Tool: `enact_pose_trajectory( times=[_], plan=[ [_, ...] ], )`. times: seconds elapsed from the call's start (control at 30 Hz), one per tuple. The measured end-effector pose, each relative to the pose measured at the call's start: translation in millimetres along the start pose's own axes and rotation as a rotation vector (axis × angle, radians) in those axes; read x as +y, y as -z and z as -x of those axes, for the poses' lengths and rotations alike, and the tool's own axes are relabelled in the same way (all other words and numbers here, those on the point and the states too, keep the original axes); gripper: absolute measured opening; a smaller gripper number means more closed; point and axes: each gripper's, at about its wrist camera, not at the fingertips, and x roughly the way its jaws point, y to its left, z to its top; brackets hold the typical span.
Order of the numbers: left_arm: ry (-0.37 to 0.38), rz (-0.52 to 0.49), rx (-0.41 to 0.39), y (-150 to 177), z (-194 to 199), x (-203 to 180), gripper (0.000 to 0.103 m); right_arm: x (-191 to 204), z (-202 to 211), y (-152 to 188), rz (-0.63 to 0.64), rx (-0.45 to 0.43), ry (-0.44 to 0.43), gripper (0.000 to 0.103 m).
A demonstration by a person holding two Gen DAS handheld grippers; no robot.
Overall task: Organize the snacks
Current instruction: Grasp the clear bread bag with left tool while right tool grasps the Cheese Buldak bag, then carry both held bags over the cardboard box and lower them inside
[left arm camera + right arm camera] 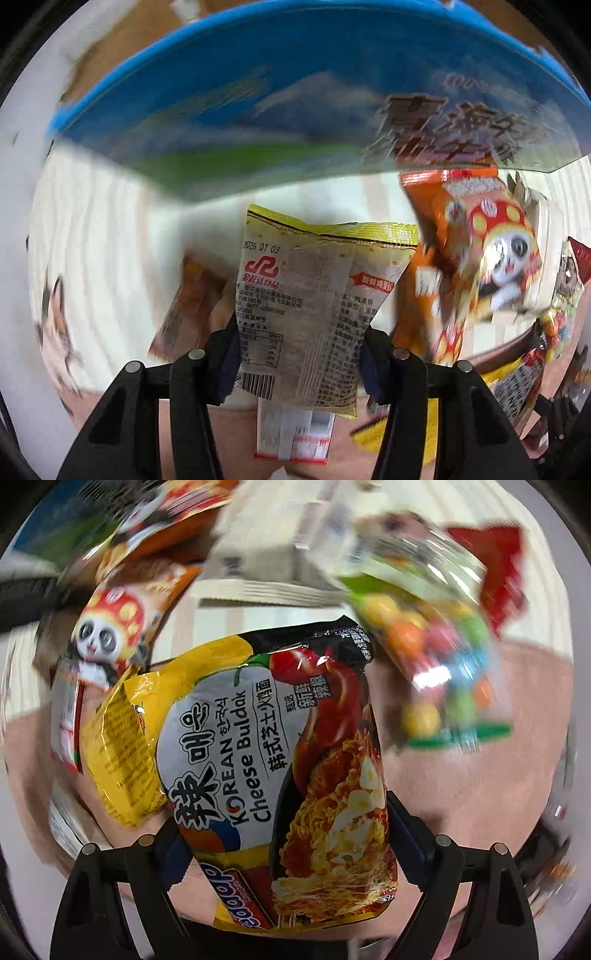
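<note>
— While both cameras looked straight down, what had the left tongs (pixel 301 354) got hold of?

— A small yellow snack packet (pixel 314 295), its printed back facing up. The pads pressed on both its sides, the tongs narrowed to the packet's width.

— Where did it sit relative to the blue box (pixel 295 92)?

— Just below the box's near edge in that view. An orange panda packet (pixel 480 251) lay just right of the yellow one, also under that edge.

— And the right tongs (pixel 284 834)?

— They stood wide, one finger on each side of a Cheese Buldak noodle packet (pixel 280 760). Their fingers met its edges, so it looked gripped. It lay over the pinkish table (pixel 461 794).

— Anything near the noodles?

— A clear bag of coloured candy balls (pixel 439 657) up to their right, blurred, and a yellow pouch (pixel 122 749) touching their left side.
</note>
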Motion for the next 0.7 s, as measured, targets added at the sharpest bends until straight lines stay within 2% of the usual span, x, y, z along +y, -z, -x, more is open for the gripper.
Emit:
enact_pose_trajectory(
  times=[0.17,0.23,0.3,0.37,0.47,0.57,0.7],
  plan=[
    [-0.017,0.075,-0.014,43,19,23,0.051,-2,-1,0,-0.217,-0.027,-0.077,0.091],
    [-0.023,0.090,-0.013,64,25,29,0.051,-3,3,1,-0.254,-0.034,-0.094,0.091],
    [-0.036,0.095,0.007,81,25,33,0.051,-3,-2,-1,-0.237,0.002,-0.110,0.092],
    [-0.019,0.105,0.037,99,20,40,0.051,-1,-10,-2,-0.192,0.021,-0.103,0.092],
    [0.002,0.128,0.066,110,10,47,0.051,2,-1,-2,-0.130,-0.018,-0.090,0.093],
    [0.028,0.150,0.060,117,4,60,0.051,10,10,-4,-0.058,-0.004,-0.056,0.096],
    [0.054,0.163,0.047,115,-6,62,0.051,11,12,-8,-0.063,0.025,-0.041,0.096]
  ],
)
